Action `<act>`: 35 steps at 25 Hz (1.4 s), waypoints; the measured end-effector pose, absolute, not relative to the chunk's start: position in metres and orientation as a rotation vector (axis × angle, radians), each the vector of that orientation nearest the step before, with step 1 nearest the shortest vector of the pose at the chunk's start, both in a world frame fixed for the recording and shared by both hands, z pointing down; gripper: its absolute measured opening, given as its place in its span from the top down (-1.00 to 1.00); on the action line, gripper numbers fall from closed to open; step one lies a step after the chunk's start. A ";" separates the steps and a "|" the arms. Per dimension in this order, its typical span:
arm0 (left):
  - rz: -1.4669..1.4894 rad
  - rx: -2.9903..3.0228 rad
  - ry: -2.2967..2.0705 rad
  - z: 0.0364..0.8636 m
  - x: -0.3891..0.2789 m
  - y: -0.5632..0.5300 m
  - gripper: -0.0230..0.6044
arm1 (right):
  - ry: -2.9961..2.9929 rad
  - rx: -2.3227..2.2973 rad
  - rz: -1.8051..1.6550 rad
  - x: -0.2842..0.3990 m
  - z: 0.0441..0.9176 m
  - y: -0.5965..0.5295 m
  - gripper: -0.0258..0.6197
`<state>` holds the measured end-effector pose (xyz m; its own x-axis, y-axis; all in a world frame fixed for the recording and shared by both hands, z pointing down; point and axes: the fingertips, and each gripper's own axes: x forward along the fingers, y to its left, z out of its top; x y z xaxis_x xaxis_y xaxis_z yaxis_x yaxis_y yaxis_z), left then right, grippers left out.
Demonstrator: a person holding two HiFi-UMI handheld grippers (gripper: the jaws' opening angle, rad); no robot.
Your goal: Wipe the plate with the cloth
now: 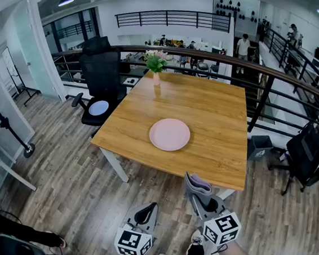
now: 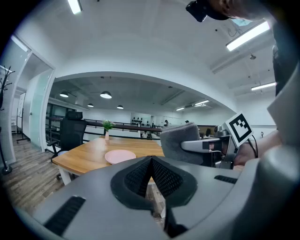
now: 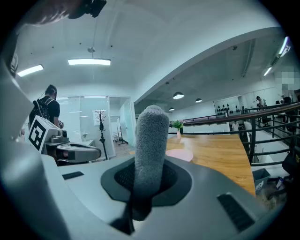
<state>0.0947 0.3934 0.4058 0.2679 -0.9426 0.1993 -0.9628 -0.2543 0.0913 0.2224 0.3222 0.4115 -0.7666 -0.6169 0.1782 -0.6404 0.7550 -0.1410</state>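
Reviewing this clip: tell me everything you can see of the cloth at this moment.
The cloth is grey and fuzzy, like a soft microfibre or fleece, folded into a thick, rounded wad. The right gripper holds it, jaws shut on its lower part, so most of it stands out past them. It is in the air by the near edge of the wooden table, clear of the pink plate. Nothing else touches it.

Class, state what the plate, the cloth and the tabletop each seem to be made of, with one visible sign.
The plate: smooth, pale pink, even matte surface; ceramic or plastic, the look leaves it open. The cloth: grey with a fuzzy nap; likely microfibre or fleece. The tabletop: warm brown, grain lines, slight sheen; wood or wood veneer.
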 end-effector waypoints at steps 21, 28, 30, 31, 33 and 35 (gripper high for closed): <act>0.108 2.342 -1.813 0.393 0.078 0.418 0.87 | -2.886 0.967 0.257 0.199 0.386 0.344 0.75; 0.108 2.304 -1.841 0.398 0.070 0.389 0.87 | -2.900 0.929 0.249 0.188 0.383 0.310 0.75; 0.112 2.295 -1.850 0.401 0.067 0.374 0.87 | -2.902 0.920 0.252 0.185 0.385 0.294 0.75; 0.114 2.292 -1.854 0.401 0.065 0.366 0.87 | -2.904 0.916 0.256 0.182 0.386 0.285 0.75; 0.114 2.282 -1.863 0.401 0.055 0.348 0.87 | -2.904 0.903 0.269 0.173 0.388 0.265 0.75; 0.112 2.264 -1.871 0.403 0.044 0.327 0.87 | -2.903 0.885 0.276 0.161 0.390 0.243 0.75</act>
